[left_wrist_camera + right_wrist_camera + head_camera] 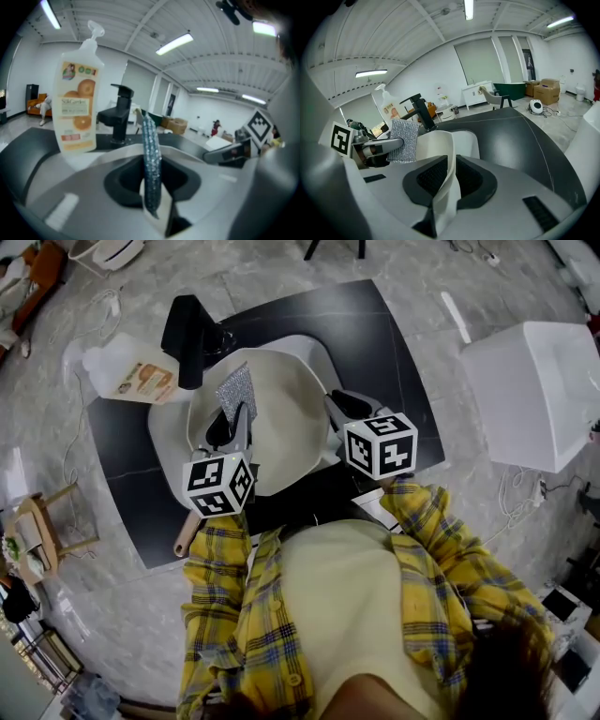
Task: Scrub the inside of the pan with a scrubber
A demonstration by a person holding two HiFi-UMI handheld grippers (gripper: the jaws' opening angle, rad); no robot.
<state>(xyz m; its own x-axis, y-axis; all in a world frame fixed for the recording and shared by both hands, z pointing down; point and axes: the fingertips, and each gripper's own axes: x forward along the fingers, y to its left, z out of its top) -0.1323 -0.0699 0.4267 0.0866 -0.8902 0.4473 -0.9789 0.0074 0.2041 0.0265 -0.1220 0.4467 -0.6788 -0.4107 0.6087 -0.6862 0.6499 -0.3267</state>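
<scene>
A cream pan (281, 432) sits tilted in the sink (164, 432), and its wood-tipped handle (184, 543) points toward the person. My left gripper (232, 420) is shut on a silver mesh scrubber (236, 390), held over the pan's left inner side. The left gripper view shows the scrubber (151, 159) edge-on between the jaws. My right gripper (336, 409) is shut on the pan's right rim. In the right gripper view the pan rim (446, 173) runs up between the jaws, with the scrubber (404, 139) to the left.
A black faucet (187, 338) stands behind the pan, with a soap bottle (131, 376) lying to its left. The sink is set in a black counter (375, 343). A white box (534, 390) stands at the right on the floor.
</scene>
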